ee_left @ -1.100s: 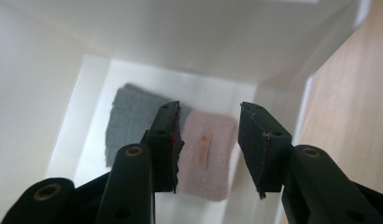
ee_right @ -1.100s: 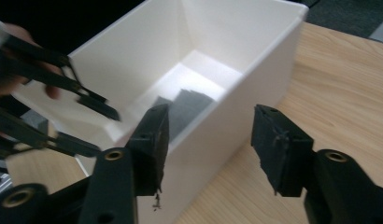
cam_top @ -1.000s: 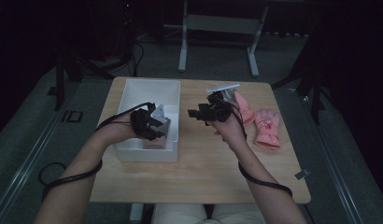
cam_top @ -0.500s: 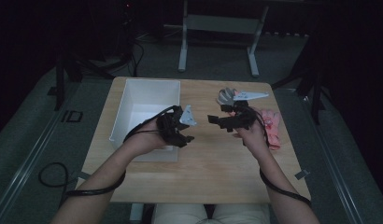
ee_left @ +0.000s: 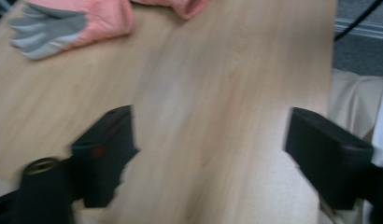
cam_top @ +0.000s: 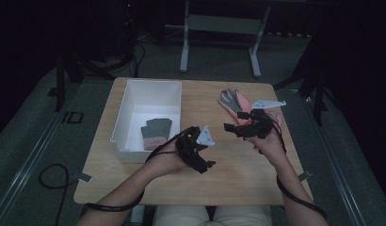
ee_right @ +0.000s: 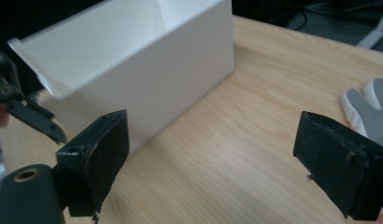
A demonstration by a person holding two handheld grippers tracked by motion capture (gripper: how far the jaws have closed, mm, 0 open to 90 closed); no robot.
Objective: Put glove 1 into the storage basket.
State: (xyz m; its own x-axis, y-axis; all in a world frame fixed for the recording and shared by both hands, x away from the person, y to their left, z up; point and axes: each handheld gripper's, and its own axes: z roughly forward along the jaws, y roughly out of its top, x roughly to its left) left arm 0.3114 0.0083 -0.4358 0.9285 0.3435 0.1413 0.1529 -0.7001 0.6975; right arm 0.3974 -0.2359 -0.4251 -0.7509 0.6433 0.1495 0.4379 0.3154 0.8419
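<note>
Both grippers hang above the wooden table [cam_top: 238,174] with nothing between their jaws: the left gripper [cam_top: 206,165] sits just right of the white box [cam_top: 134,92], jaws wide apart, and the right gripper [cam_top: 230,128] faces it from near the table's right side, jaws also spread. One glove [cam_top: 156,133] lies inside the box. A pink and grey glove [cam_top: 234,102] lies on the table just behind the right gripper.

Your pink glove [cam_top: 238,104] with grey fingers lies flat near the table's far right edge. A folded grey-and-pink glove [cam_top: 156,133] rests inside the white bin [cam_top: 123,115], left side.
</note>
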